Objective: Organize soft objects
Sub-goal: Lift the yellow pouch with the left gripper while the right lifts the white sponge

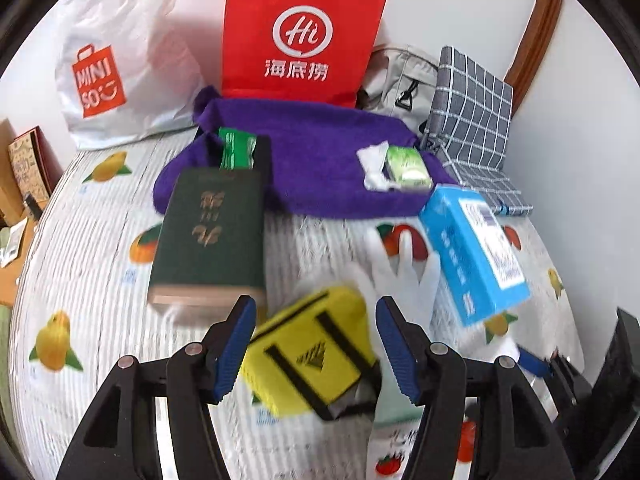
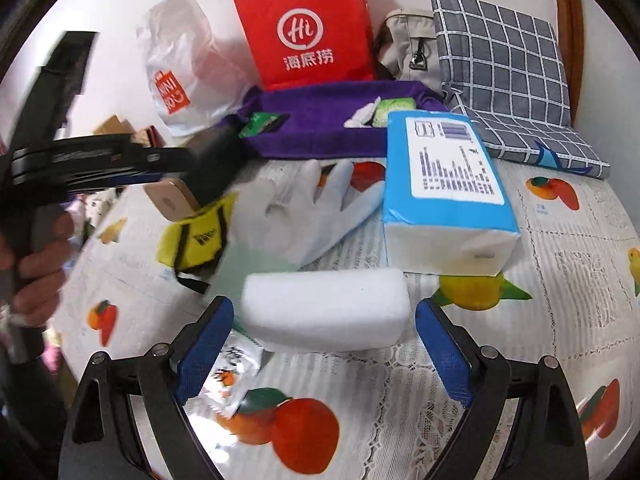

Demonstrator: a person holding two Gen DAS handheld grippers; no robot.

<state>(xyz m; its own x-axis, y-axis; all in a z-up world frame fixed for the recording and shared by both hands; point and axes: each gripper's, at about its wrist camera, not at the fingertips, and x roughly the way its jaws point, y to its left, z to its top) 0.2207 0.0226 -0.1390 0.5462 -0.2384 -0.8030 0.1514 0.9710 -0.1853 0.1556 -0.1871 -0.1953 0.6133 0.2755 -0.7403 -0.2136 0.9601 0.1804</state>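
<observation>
Left gripper (image 1: 316, 344): jaws standing apart, pads pressing on nothing, hovering over yellow pouch (image 1: 316, 354) at 6 o'clock of the left wrist view. Right gripper (image 2: 325, 346): jaws spreading wide, white foam block (image 2: 326, 312) lying between them, neither pad touching it. White glove (image 2: 304, 216) is lying just beyond the block, at 12 o'clock from it. Blue tissue pack (image 2: 444, 188) is sitting at 2 o'clock. Green book (image 1: 210, 236) is resting at 10 o'clock of the pouch, partly on purple towel (image 1: 320, 152). Red paper bag (image 1: 300, 36) is standing at 12 o'clock on fruit-print tablecloth (image 1: 100, 260).
</observation>
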